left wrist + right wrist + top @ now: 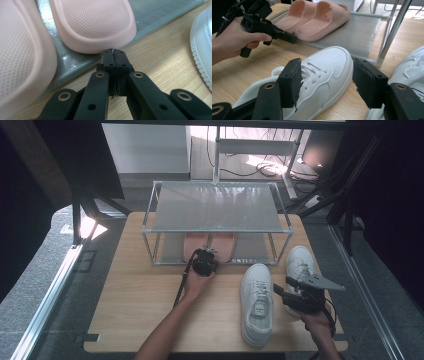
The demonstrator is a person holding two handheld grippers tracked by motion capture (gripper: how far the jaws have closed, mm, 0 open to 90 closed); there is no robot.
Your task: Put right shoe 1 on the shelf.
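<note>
A pair of pink slippers point(210, 245) lies on the lower shelf of a metal shoe rack point(215, 207). My left gripper point(208, 252) is shut with nothing in it. In the left gripper view its tips point(113, 52) touch the heel edge of the right-hand slipper point(97, 25), with the other slipper point(22, 55) beside it. Two white sneakers rest on the table, one point(257, 302) left of my right gripper point(286, 290) and one point(299, 265) right of it. In the right gripper view the right gripper point(328, 80) is open, and the near sneaker point(324, 65) lies just beyond its pads, untouched.
The rack's translucent lower shelf point(362, 32) has free room to the right of the slippers, and a rack leg point(392, 32) stands near the second sneaker point(412, 70). The wooden table point(140, 305) has bare surface at the left. Cables lie on the floor behind the rack.
</note>
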